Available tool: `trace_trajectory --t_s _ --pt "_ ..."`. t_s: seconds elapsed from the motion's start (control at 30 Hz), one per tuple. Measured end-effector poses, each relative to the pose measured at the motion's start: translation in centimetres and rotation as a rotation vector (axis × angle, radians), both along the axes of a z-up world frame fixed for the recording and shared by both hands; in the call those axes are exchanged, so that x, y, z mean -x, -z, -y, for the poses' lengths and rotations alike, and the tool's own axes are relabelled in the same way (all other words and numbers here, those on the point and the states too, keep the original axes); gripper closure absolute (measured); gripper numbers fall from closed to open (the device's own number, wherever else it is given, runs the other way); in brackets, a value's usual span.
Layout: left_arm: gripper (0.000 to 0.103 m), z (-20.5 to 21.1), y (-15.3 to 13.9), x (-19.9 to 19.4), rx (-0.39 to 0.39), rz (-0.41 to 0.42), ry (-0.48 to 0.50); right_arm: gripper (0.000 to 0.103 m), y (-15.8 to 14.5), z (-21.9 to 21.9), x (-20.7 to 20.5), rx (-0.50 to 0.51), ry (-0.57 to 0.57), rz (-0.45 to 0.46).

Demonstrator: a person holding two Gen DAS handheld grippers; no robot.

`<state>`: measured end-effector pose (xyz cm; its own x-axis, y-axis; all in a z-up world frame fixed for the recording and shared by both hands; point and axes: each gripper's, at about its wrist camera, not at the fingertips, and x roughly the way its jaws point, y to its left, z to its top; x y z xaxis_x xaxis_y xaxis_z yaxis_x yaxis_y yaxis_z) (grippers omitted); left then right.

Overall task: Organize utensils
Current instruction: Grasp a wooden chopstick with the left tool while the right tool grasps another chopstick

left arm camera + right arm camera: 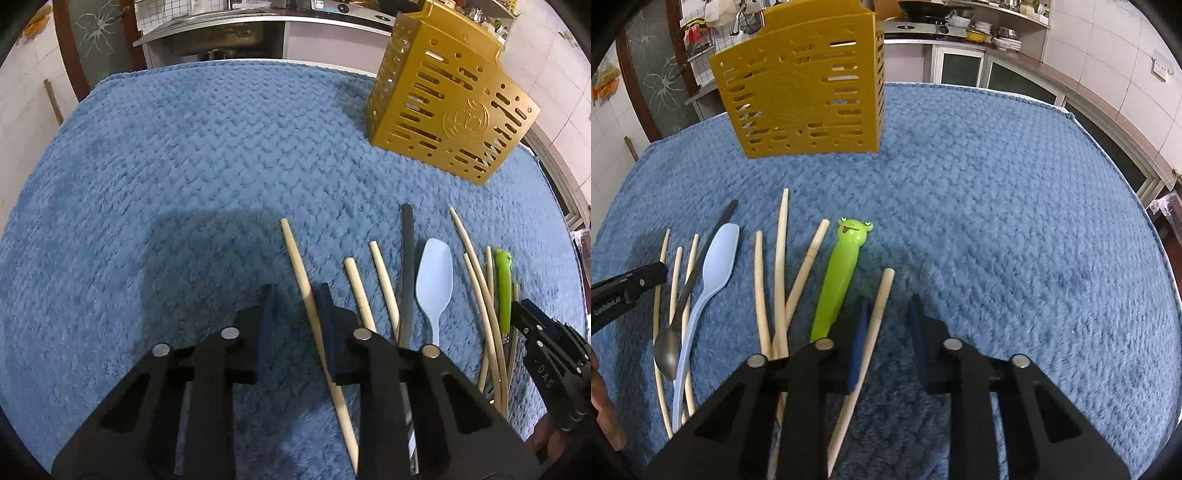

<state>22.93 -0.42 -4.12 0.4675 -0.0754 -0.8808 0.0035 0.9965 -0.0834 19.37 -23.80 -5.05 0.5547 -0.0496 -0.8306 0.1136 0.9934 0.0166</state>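
Several wooden chopsticks, a pale blue spoon (pixel 433 280) (pixel 713 266), a black-handled metal spoon (pixel 666 350) and a green frog-handled utensil (pixel 838 277) (pixel 503 288) lie on a blue towel (pixel 184 166). A yellow slotted utensil holder (pixel 443 99) (pixel 805 85) stands at the back. My left gripper (pixel 297 317) is open, its jaws on either side of one chopstick (pixel 314 317). My right gripper (pixel 888 332) is open, with another chopstick (pixel 875 317) between its jaws beside the left finger. Each gripper also shows in the other's view (pixel 546 347) (pixel 624 291).
A kitchen counter with a sink (pixel 221 26) and a stove with pans (pixel 923 14) lies behind the towel-covered table. Cabinets and a tiled wall stand at the right (pixel 1108 74).
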Motion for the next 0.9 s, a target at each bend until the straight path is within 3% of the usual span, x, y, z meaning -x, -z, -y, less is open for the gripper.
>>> trace_trajectory --t_s 0.2,0.43,0.63,0.73,0.9 --pt "0.084 1.2 0.2 0.0 -0.075 0.048 0.017 0.084 0.1 0.0 0.0 0.002 0.006 0.037" --pt "0.093 1.9 0.3 -0.2 -0.108 0.076 0.043 0.089 0.5 -0.5 0.4 0.018 0.013 0.095" --pt "0.096 1.4 0.1 -0.2 -0.059 0.079 0.040 0.092 0.4 -0.5 0.3 0.017 0.006 0.106" --pt "0.099 1.7 0.2 0.0 -0.080 0.102 0.050 0.094 0.4 -0.4 0.4 0.009 0.007 0.114" --pt "0.099 1.5 -0.6 0.4 -0.045 0.126 0.060 0.097 0.3 0.5 0.5 -0.045 0.007 0.115"
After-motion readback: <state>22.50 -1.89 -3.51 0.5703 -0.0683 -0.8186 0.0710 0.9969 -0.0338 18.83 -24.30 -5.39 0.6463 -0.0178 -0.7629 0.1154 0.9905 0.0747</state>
